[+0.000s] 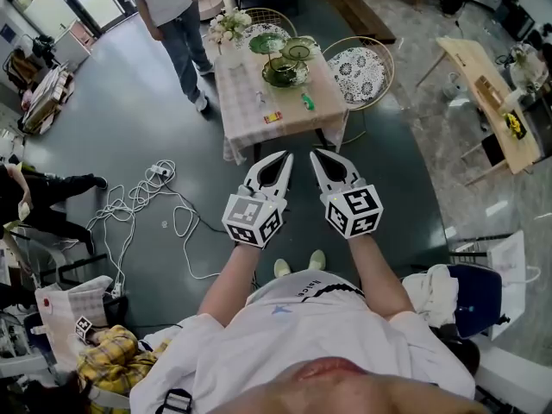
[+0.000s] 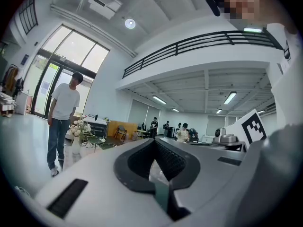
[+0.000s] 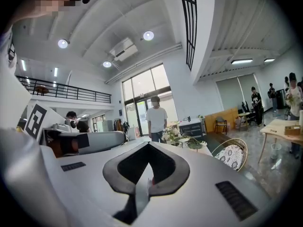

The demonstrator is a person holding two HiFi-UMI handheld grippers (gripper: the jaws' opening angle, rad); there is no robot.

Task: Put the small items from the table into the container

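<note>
Cables (image 1: 142,205) sprawl over the floor at the left, and a person (image 1: 172,11) stands beside the bench (image 1: 247,117). On it are flowers (image 1: 228,26) and green glass dishes (image 1: 285,72), possibly empty. The small items (image 1: 272,117) lie loose on the cloth, and only the head view shows them. The left hand-held gripper (image 1: 286,155) and right hand-held gripper (image 1: 316,153) are both closed and empty, short of the bench.

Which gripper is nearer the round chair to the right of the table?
Right. The right gripper is below and left of the chair; the left gripper is farther left, beside the right one.
</note>
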